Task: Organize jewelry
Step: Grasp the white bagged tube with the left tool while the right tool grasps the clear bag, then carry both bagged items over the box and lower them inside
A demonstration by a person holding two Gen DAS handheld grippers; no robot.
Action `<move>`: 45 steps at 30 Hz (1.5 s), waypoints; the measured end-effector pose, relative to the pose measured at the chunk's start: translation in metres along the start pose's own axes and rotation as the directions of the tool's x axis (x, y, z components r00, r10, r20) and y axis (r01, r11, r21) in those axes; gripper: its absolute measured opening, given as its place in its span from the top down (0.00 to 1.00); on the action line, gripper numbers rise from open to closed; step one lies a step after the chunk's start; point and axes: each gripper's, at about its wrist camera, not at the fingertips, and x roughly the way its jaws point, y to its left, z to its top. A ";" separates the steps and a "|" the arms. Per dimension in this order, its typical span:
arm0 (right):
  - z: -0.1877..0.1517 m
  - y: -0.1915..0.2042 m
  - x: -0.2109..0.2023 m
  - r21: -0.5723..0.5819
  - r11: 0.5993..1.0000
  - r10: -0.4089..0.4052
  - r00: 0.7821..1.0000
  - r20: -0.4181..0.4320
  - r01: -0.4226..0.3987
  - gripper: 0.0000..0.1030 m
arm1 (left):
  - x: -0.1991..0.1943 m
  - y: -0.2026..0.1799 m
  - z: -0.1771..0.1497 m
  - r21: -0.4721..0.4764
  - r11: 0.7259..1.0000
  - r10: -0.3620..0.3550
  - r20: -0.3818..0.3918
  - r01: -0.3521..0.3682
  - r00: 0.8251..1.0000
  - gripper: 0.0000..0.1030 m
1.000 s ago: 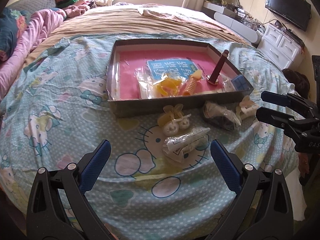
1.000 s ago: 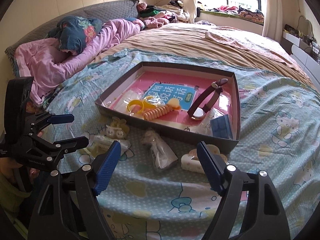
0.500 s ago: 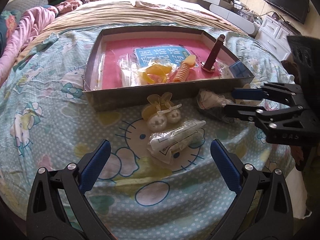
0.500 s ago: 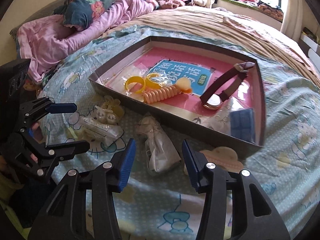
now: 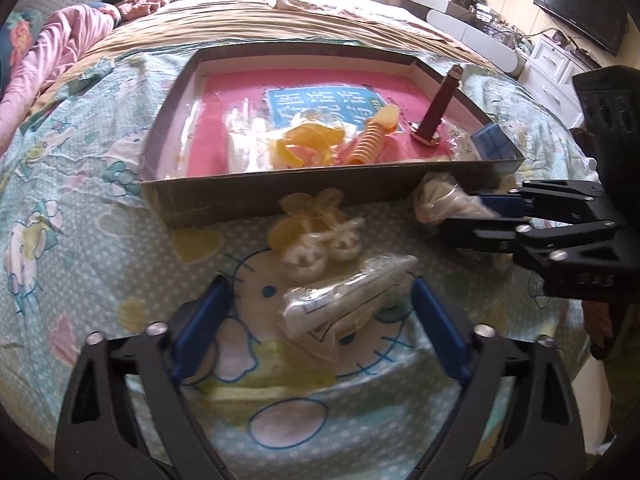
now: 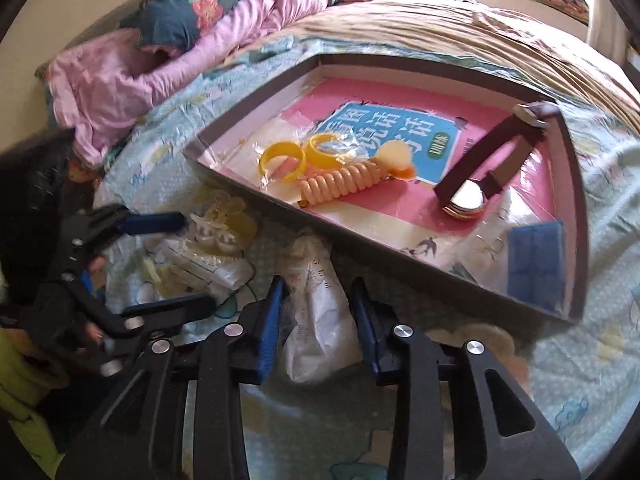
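Note:
A grey box with a pink floor (image 5: 280, 196) (image 6: 256, 194) lies on the bed and holds yellow bangles (image 6: 282, 160), an orange spiral tie (image 6: 340, 186), a brown watch (image 6: 492, 164) and a blue piece (image 6: 534, 264). In front of it lie yellow bunny clips (image 5: 316, 240), a flat plastic packet (image 5: 348, 304) and a crumpled plastic bag (image 6: 320, 312) (image 5: 444, 202). My left gripper (image 5: 316, 320) is open, its blue pads on either side of the flat packet. My right gripper (image 6: 318, 320) stands around the crumpled bag, jaws close against it.
The bed has a Hello Kitty sheet (image 5: 80, 200). A pink quilt and pillow (image 6: 160, 68) lie at the head. A cream clip (image 6: 472, 336) lies by the box's near corner. A TV and white drawers (image 5: 560, 40) stand at the right.
Both grippers have moved forward and down. The right gripper's jaws narrowed from wide open to close around the crumpled bag. The left gripper came around the flat packet.

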 end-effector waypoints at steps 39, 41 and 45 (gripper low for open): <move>0.006 -0.002 -0.095 0.152 0.986 -0.115 0.946 0.304 0.071 0.69 | -0.071 0.013 0.015 -0.025 1.000 -0.009 0.178 0.014 0.984 0.66; 0.007 -0.003 -0.097 0.155 0.985 -0.121 0.942 0.312 0.076 0.69 | -0.072 0.015 0.017 -0.031 0.999 -0.008 0.181 0.014 0.983 0.66; 0.011 -0.006 -0.102 0.161 0.984 -0.130 0.934 0.333 0.079 0.69 | -0.073 0.017 0.022 -0.036 0.999 -0.005 0.192 0.012 0.981 0.65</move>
